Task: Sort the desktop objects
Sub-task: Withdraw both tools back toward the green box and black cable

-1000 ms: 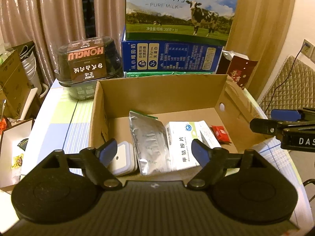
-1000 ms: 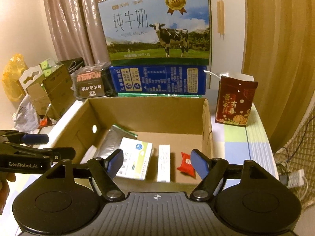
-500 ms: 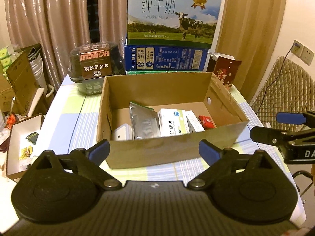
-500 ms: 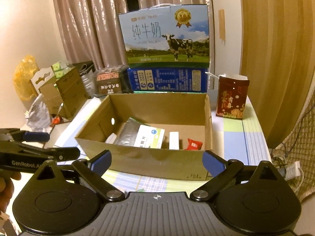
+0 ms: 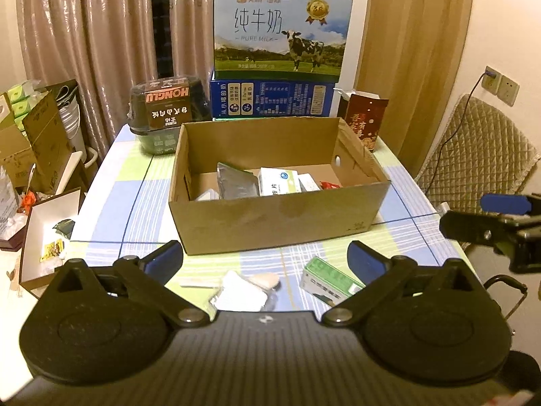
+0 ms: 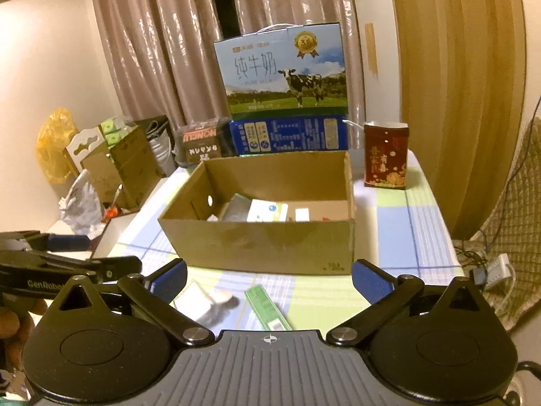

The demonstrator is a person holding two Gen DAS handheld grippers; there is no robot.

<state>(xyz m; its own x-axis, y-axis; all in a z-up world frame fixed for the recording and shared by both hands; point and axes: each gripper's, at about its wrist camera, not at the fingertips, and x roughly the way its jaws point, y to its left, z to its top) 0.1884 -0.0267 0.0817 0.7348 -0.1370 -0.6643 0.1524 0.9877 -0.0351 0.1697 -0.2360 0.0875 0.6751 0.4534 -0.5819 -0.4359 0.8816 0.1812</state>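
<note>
Hovering with fingers spread wide and empty, the left gripper [image 5: 265,258] and right gripper [image 6: 269,275] face a green carton [image 5: 329,281] lying loose before the cardboard box [image 5: 277,226], so pinching its narrow sides squarely seems wisest.

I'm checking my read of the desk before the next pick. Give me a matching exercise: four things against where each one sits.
Things:
1. green carton
2. silver pouch
3. dark red bag
4. milk case

Places:
A. stacked on the blue box
B. inside the cardboard box
C. on the tablecloth in front of the cardboard box
D. standing past the cardboard box's far right corner

Pairs: 1-C, 2-B, 3-D, 4-A
</note>
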